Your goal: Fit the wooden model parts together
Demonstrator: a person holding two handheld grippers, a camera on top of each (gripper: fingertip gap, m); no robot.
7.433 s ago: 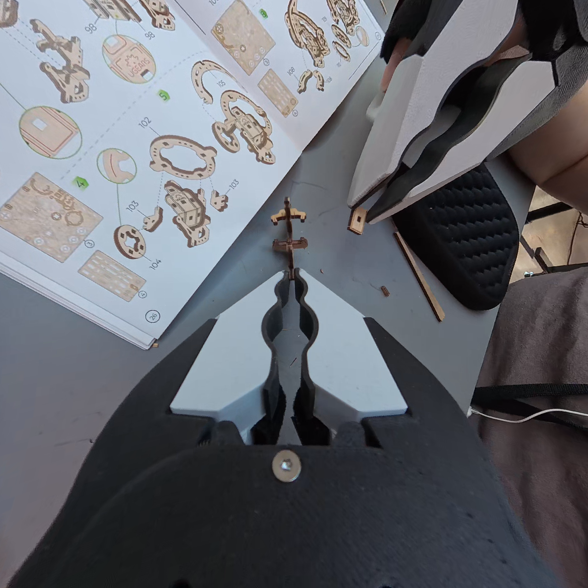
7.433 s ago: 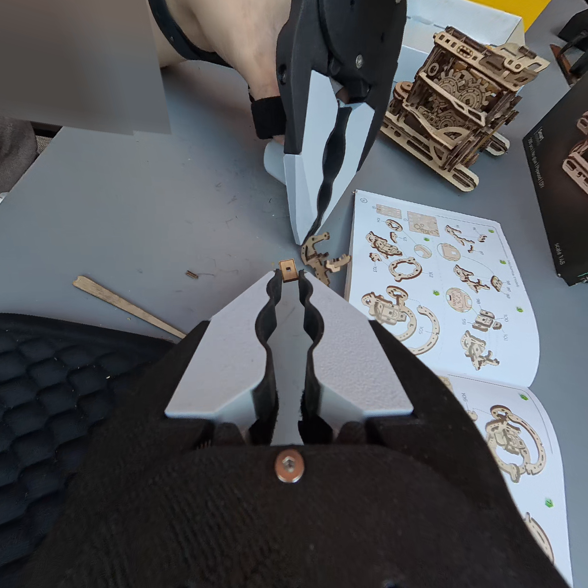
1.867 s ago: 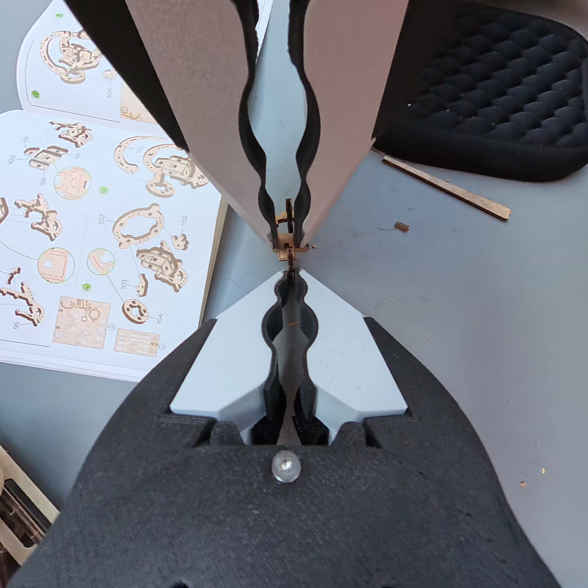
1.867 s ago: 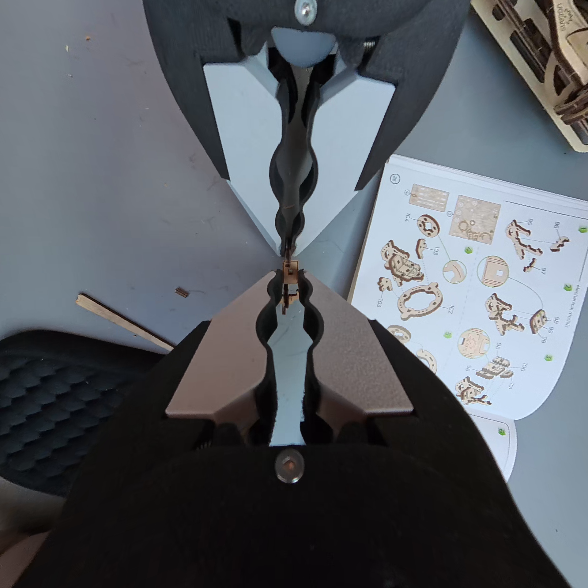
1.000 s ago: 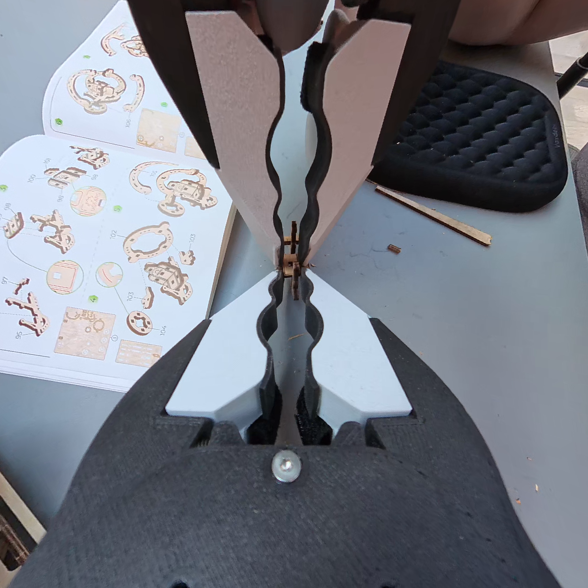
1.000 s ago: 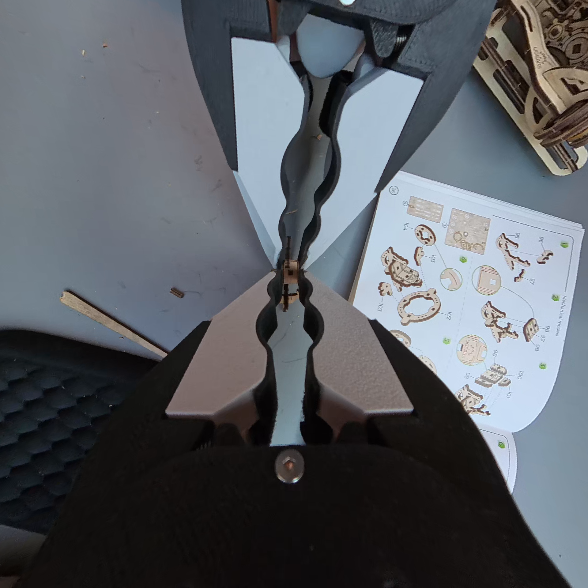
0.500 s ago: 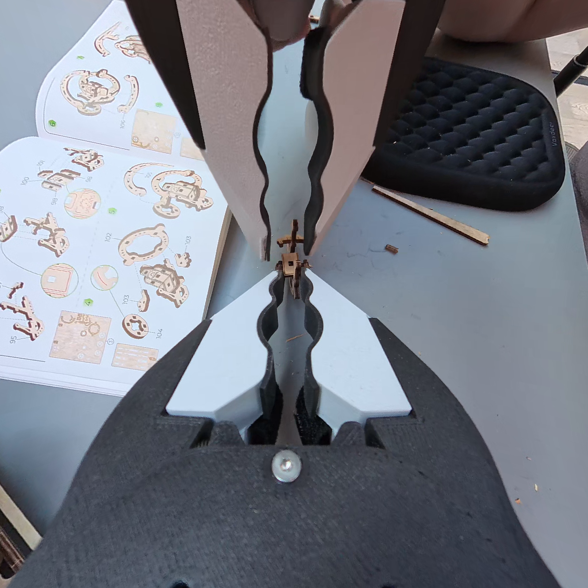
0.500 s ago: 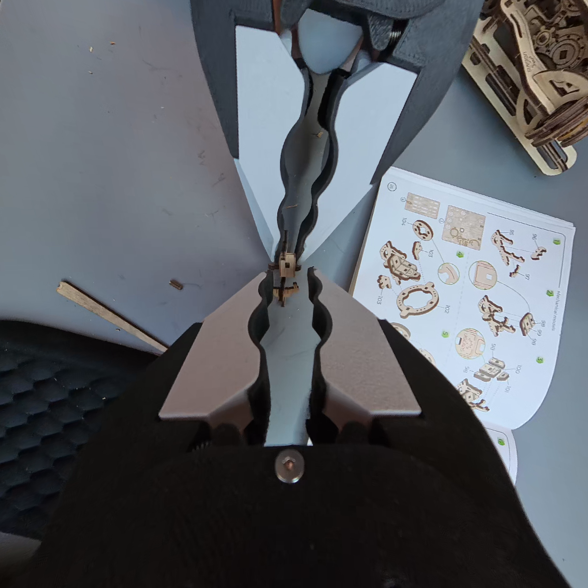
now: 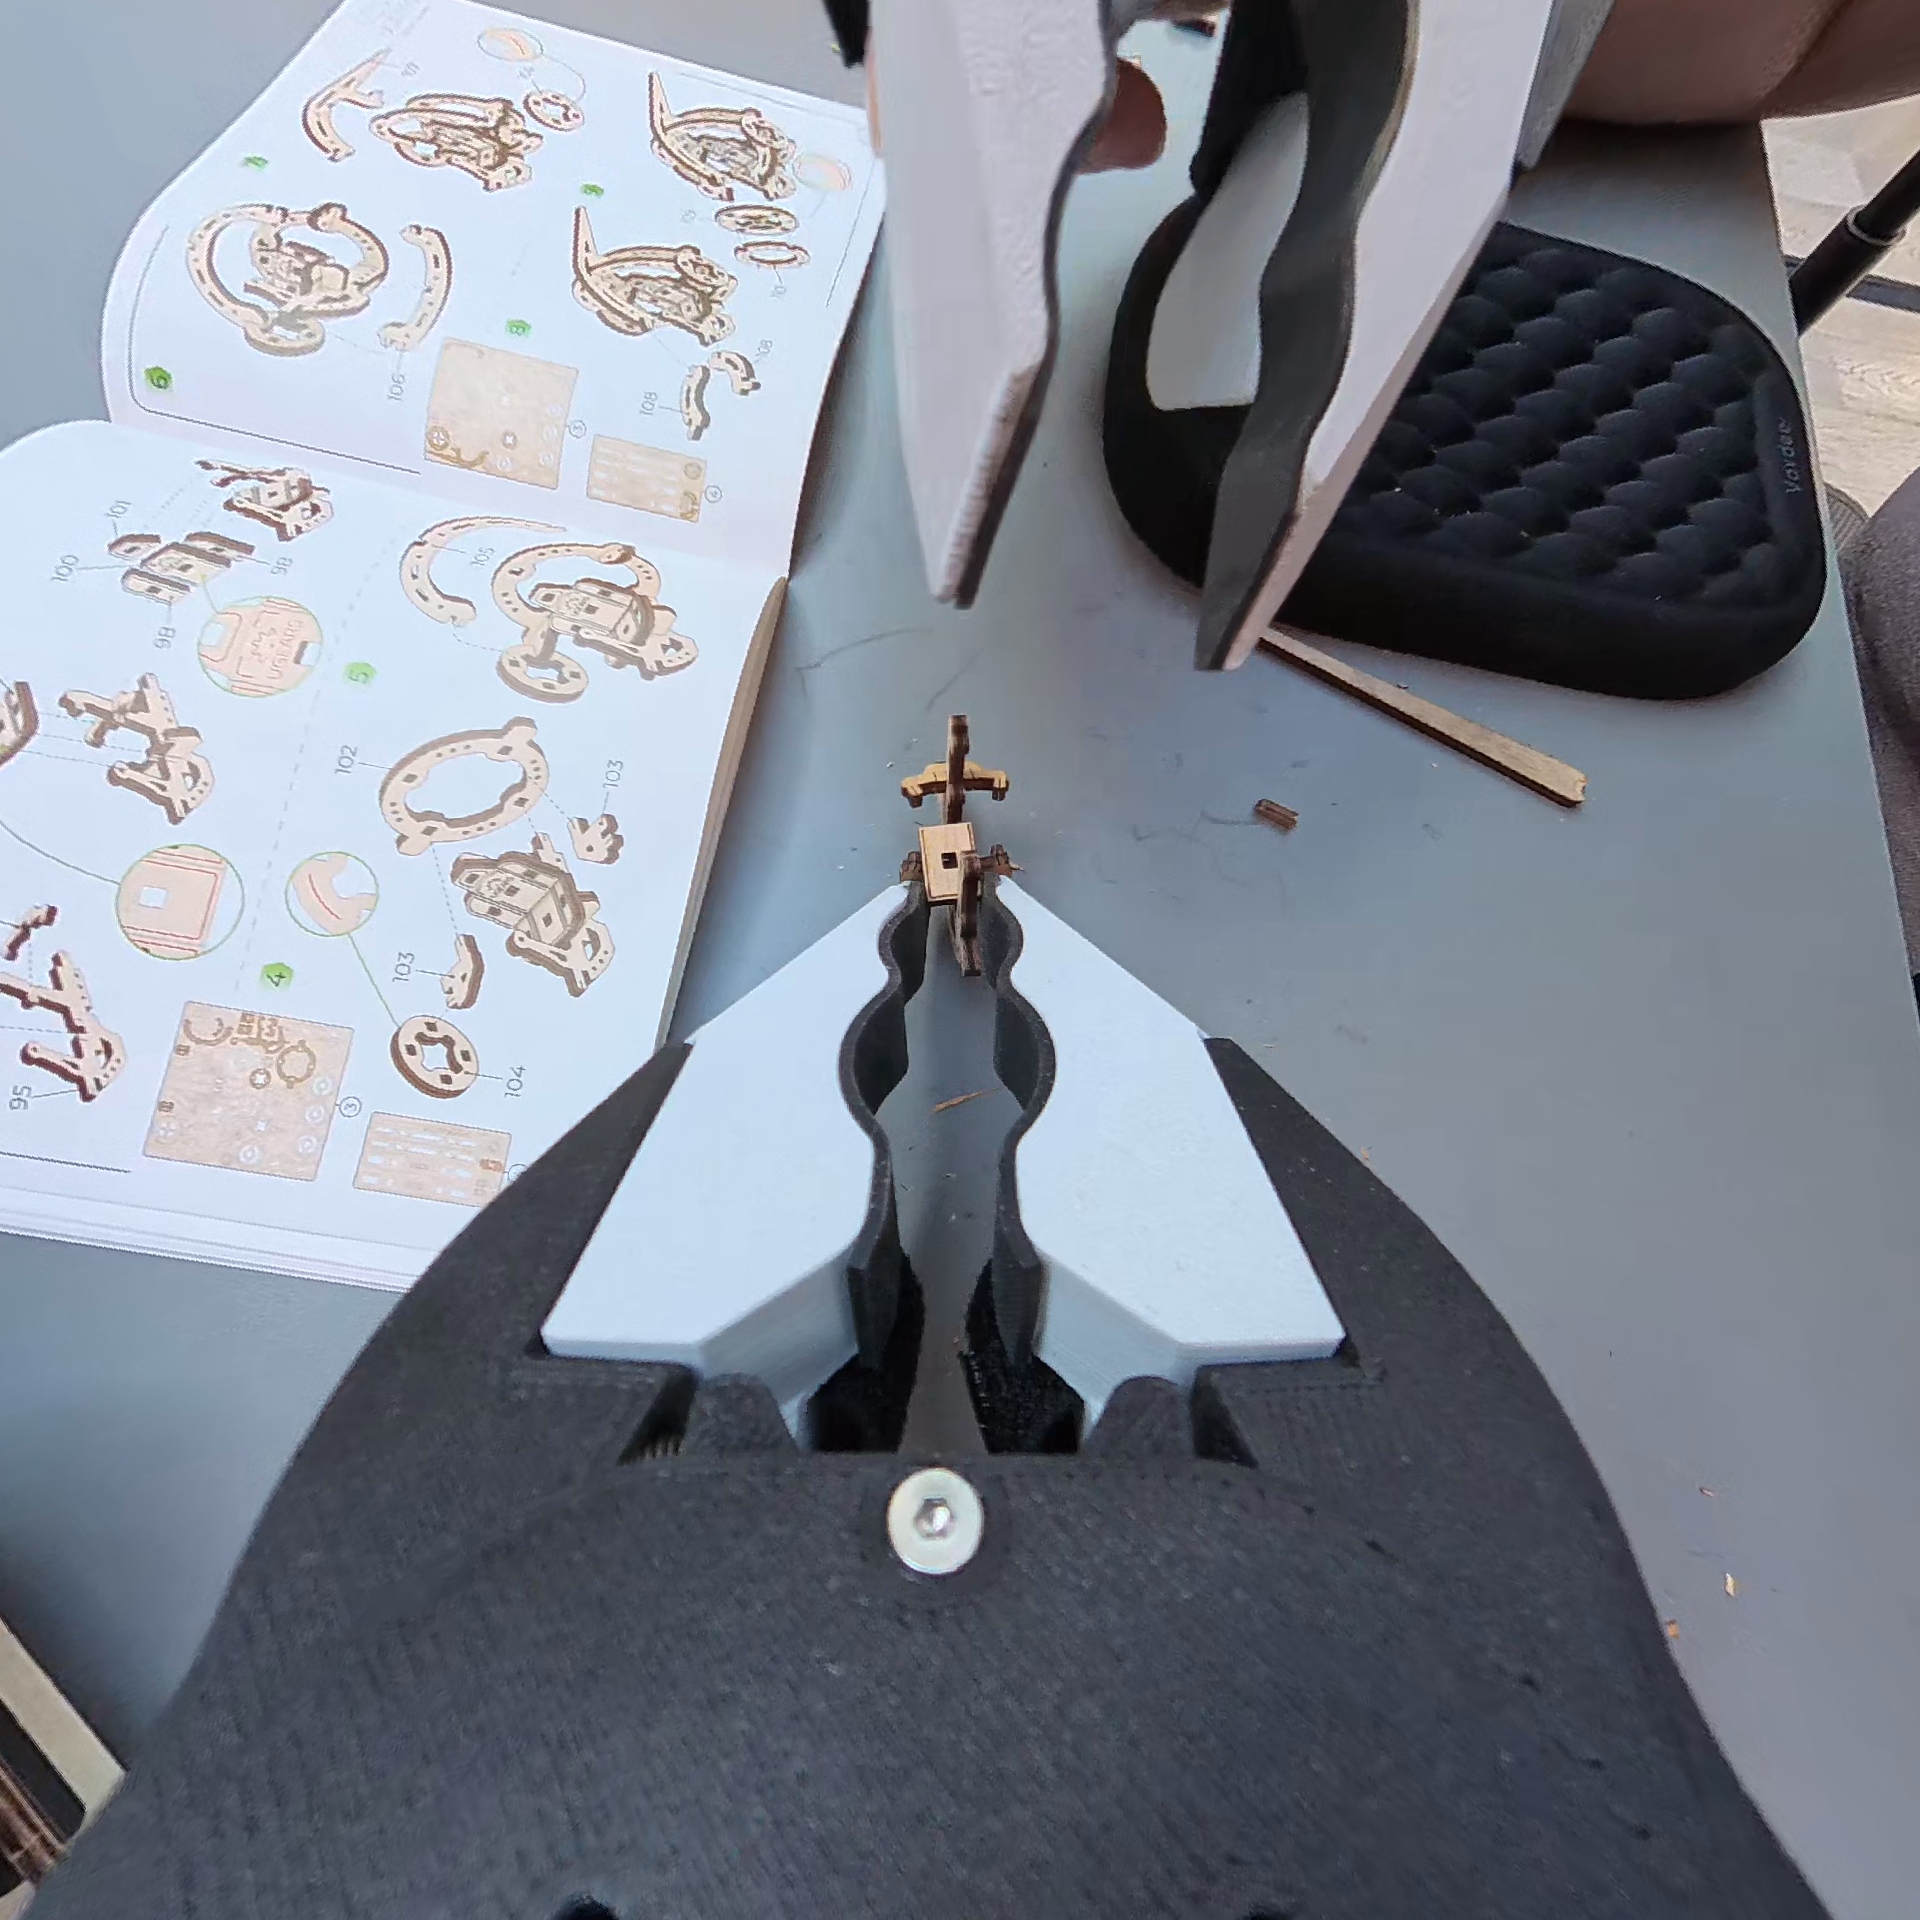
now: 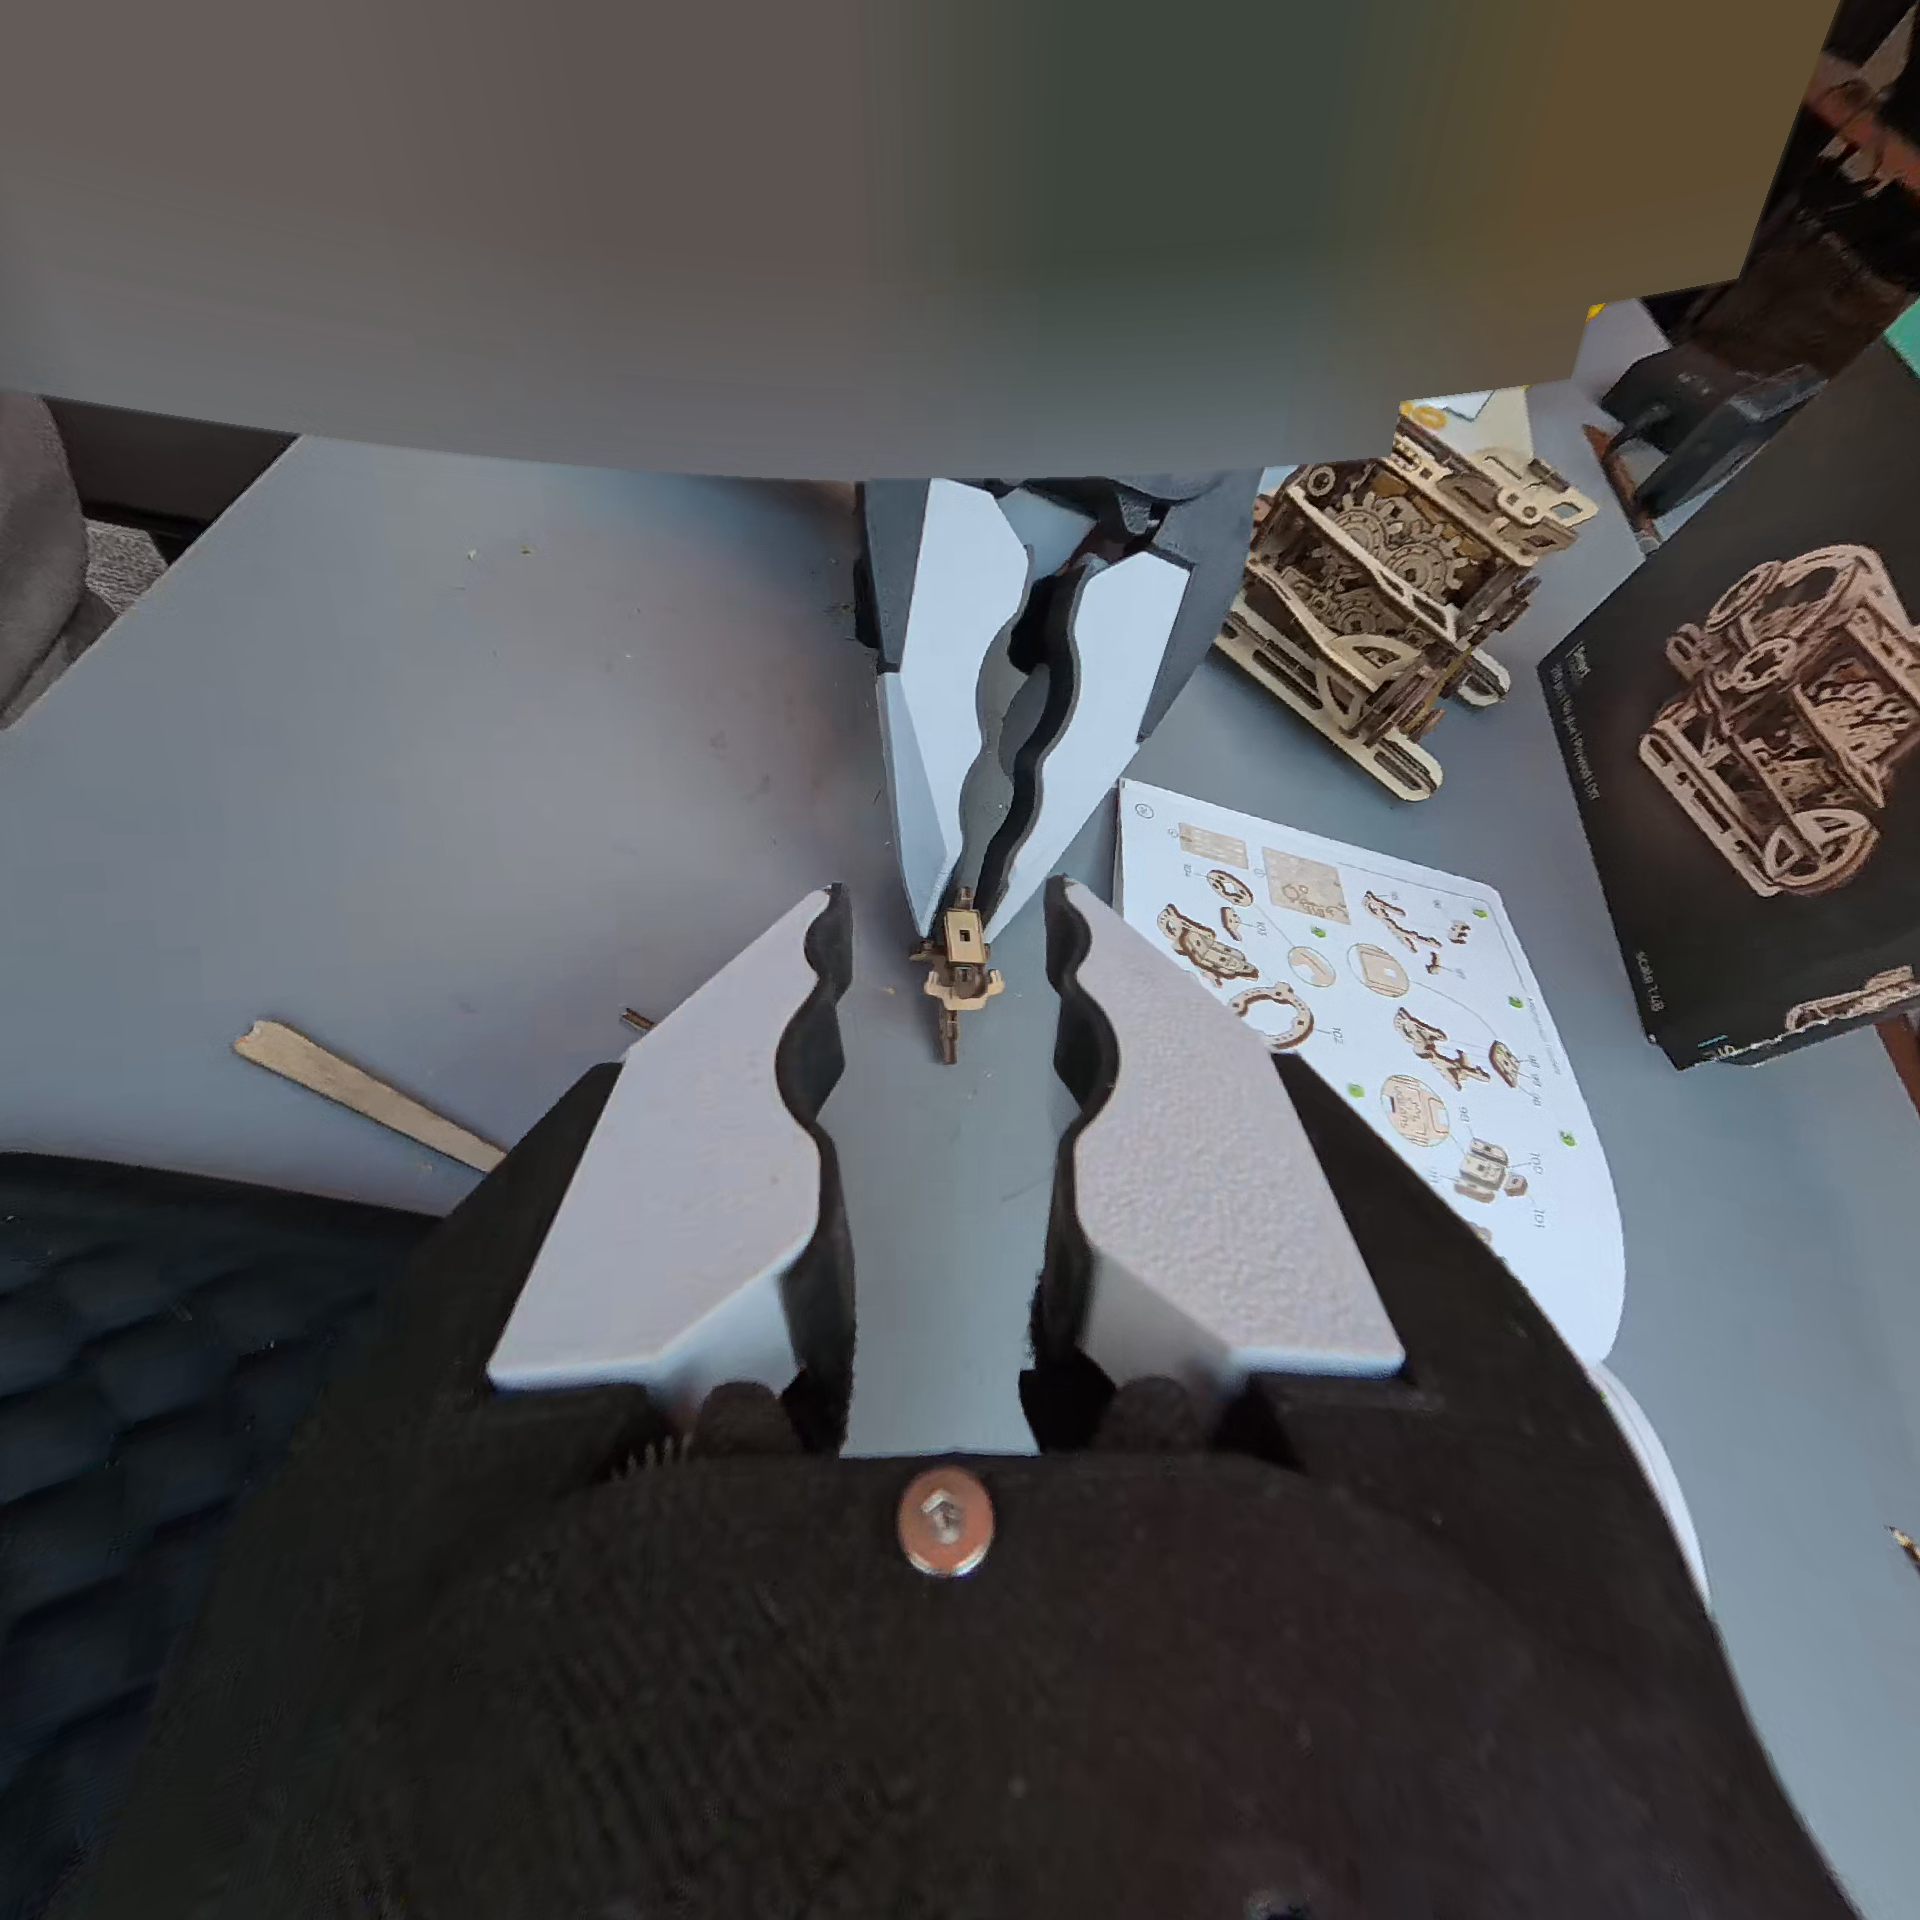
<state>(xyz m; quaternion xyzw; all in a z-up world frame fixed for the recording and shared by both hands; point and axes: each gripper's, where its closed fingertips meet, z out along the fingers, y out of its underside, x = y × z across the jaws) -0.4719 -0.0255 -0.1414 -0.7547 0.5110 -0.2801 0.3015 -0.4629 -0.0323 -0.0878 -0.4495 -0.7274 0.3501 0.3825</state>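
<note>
Wooden model parts [image 9: 951, 831] looked joined already: we had our left gripper [image 9: 954, 899] fingers pinching the little assembly above the worktop [image 9: 1455, 1039], right gripper [image 10: 945, 935] spread wide, holding nothing. More pieces probably remained.

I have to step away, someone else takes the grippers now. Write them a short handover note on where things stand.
Left gripper: shut on the small wooden assembly, held above the grey table.
Right gripper: open, empty, just clear of the assembly.
Done: the square block with a hole sits on the assembly's spine.
Left: check the fit against the open instruction booklet, then fetch the next part. None is in view nearby.
</note>
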